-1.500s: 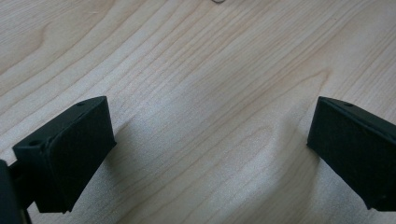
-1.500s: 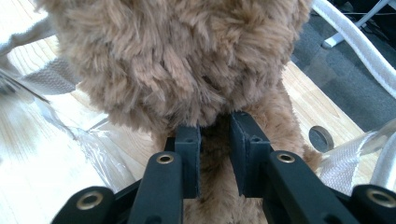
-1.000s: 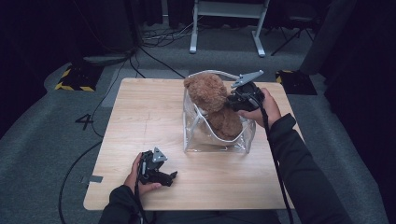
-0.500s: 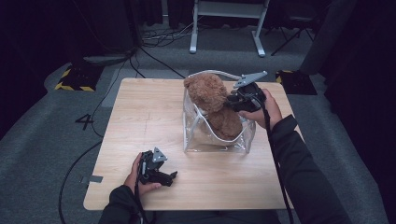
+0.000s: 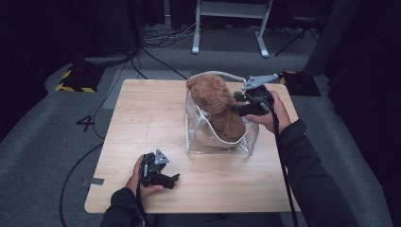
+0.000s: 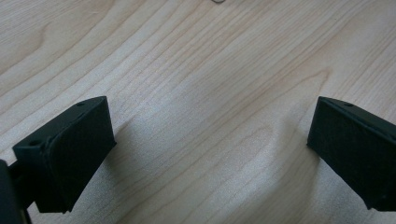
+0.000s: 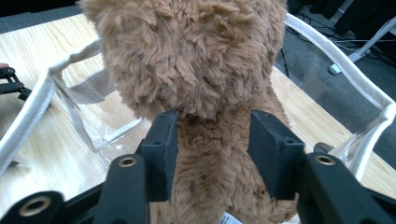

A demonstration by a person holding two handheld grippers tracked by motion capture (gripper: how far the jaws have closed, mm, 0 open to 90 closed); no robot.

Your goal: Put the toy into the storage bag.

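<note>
Grey carpet (image 5: pixel 56 142) is seen around a light wooden table (image 5: pixel 142 113), with black cables (image 5: pixel 156 56) trailing over the floor behind it and the white legs of a metal frame (image 5: pixel 227 28) standing beyond the far edge. A yellow-and-black striped mat (image 5: pixel 75 81) is laid off the table's far left corner, and the figure 4 (image 5: pixel 86 123) is marked on the carpet to the left.

On the right half of the table a clear plastic bag (image 5: pixel 203 137) with white trim and handles is stood upright. A brown teddy bear (image 5: pixel 215 101) is held inside it, its head raised above the bag's rim and its body down between the clear walls.

The right gripper (image 5: pixel 241 106) is held at the bear from the right side by a sleeved arm reaching in over the table's right edge. In the right gripper view its two black jaws are seen pressed into the fur on either side of the teddy bear (image 7: pixel 205 93) just below the head, so the right gripper (image 7: pixel 212 140) is clamped on the toy. The bag's white handles (image 7: pixel 355 79) are seen curving past on both sides.

The left gripper (image 5: pixel 170 179) is rested low on the near left part of the table, well apart from the bag, gripped by the left hand (image 5: pixel 139 177). In the left gripper view its jaws are spread wide over bare wood grain (image 6: pixel 205 93), with nothing between them.
</note>
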